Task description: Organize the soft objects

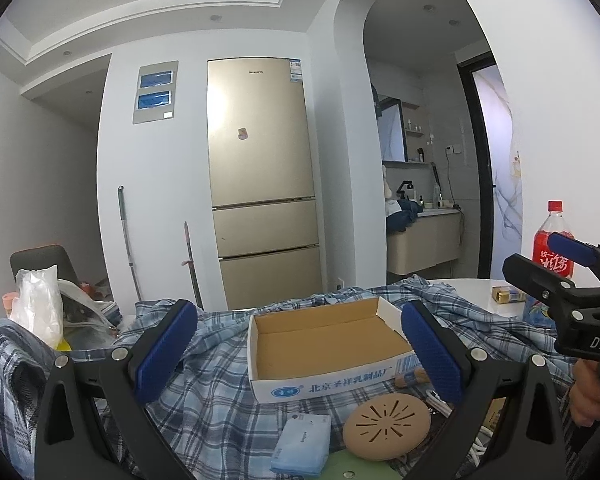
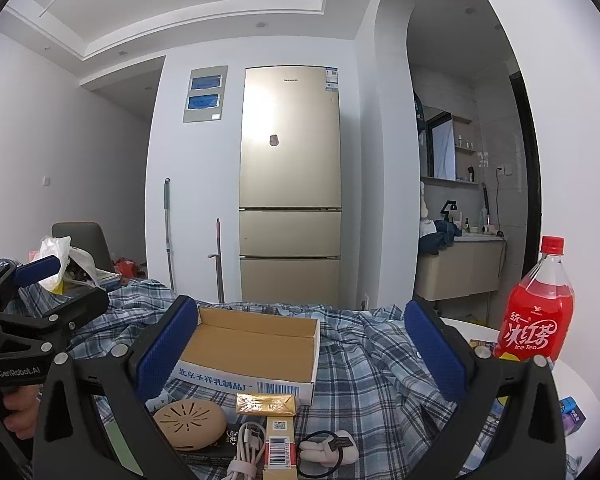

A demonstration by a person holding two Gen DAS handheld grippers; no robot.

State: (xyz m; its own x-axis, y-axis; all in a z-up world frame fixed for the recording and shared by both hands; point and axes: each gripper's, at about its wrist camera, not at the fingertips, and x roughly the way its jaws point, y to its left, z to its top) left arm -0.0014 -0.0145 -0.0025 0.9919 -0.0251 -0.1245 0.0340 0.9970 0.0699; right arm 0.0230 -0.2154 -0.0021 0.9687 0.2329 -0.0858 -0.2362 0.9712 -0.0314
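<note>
Grippers, left gripper (image 1: 298,354) and right gripper (image 2: 302,350), both hold nothing, wide apart above the checked cloth (image 2: 376,364) and box (image 1: 332,344).

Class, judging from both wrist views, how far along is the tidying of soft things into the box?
Done: nothing visible; the cardboard box is empty. In hand: nothing; the left gripper and right gripper are open. Left: the plaid shirt, the white plush hair tie and the tissue pack lie outside it.
</note>
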